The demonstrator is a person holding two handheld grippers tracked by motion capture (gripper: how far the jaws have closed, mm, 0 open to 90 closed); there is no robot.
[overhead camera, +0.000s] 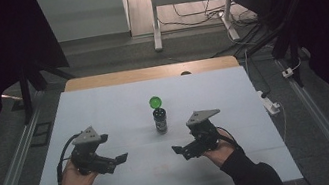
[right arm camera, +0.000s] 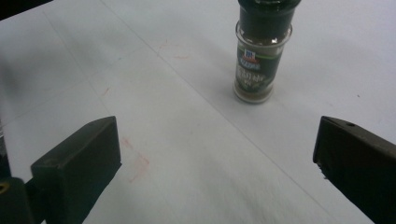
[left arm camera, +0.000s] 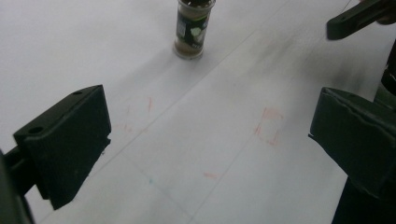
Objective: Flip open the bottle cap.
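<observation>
- Jar [overhead camera: 160, 119] stands upright near the tabletop [overhead camera: 104, 107] middle, green ball [overhead camera: 155, 102] just behind it, nothing gripped yet.
- Left gripper [overhead camera: 122, 158] and right gripper [overhead camera: 177, 149]: jaws spread wide, empty, flanking the jar; reaching and grasping remain.

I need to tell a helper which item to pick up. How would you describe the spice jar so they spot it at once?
On the white table, look near the middle, between and just beyond the two hand-held grippers. The spice jar stands upright there: small, clear, with a dark cap and dark label. The green ball just behind it is round and bright.
</observation>
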